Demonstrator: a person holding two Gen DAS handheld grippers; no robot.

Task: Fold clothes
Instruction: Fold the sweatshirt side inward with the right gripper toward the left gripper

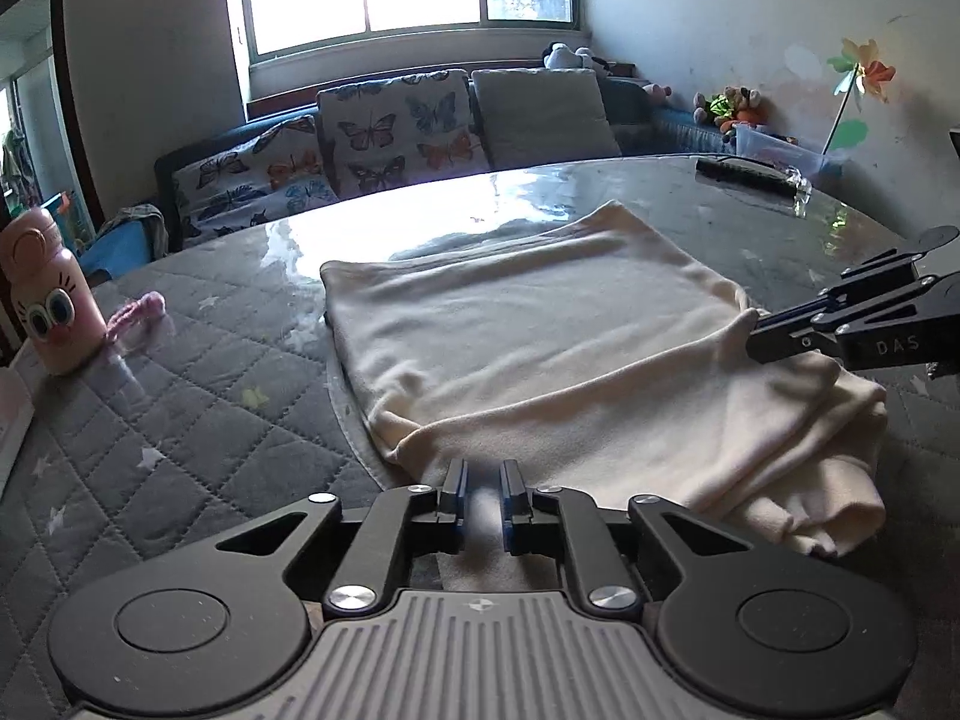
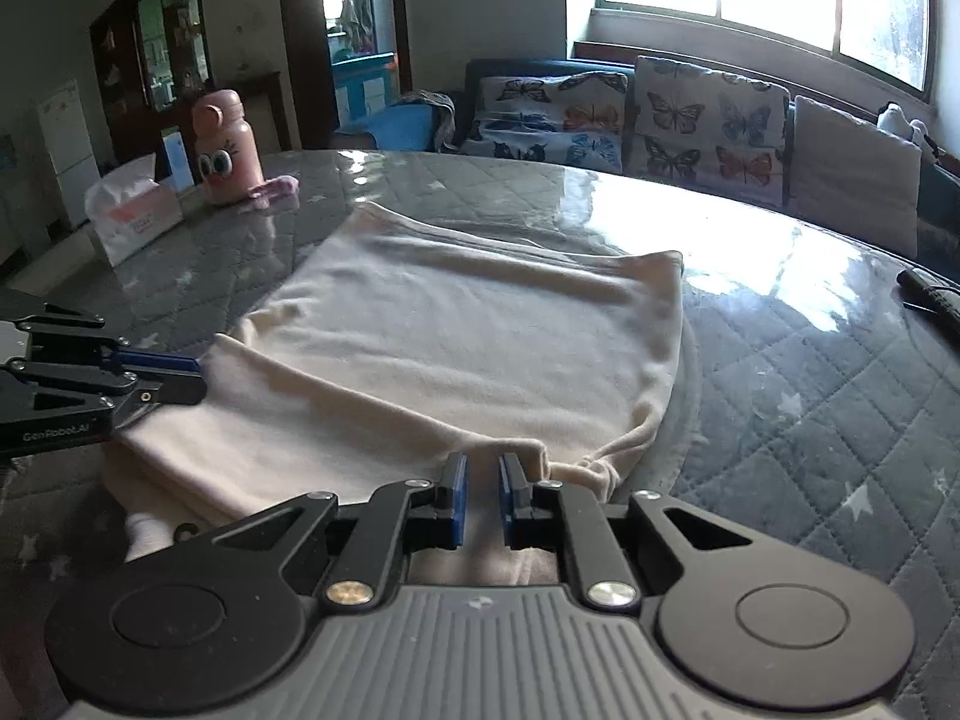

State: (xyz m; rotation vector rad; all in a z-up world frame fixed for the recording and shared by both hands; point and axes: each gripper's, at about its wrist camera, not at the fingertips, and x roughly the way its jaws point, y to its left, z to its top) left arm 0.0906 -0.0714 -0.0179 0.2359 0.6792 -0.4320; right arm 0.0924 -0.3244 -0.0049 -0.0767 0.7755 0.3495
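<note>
A cream garment (image 1: 540,348) lies folded flat on the grey quilted table (image 1: 210,408), with thicker layers bunched at its near right corner. My left gripper (image 1: 483,480) sits low over the near edge of the garment, its blue pads a narrow gap apart with no fabric pinched between them. In the right wrist view the garment (image 2: 456,330) spreads ahead, and my right gripper (image 2: 483,468) hovers over its gathered near corner, pads likewise slightly apart. Each gripper shows in the other's view: the right gripper (image 1: 756,333) touches the garment's right edge, and the left gripper (image 2: 195,378) is at its left edge.
A pink bottle with cartoon eyes (image 1: 51,300) and a small pink item (image 1: 141,309) stand at the table's left. A tissue box (image 2: 132,216) sits beside the bottle. A black remote (image 1: 744,177) lies at the far right. A sofa with butterfly cushions (image 1: 390,132) runs behind the table.
</note>
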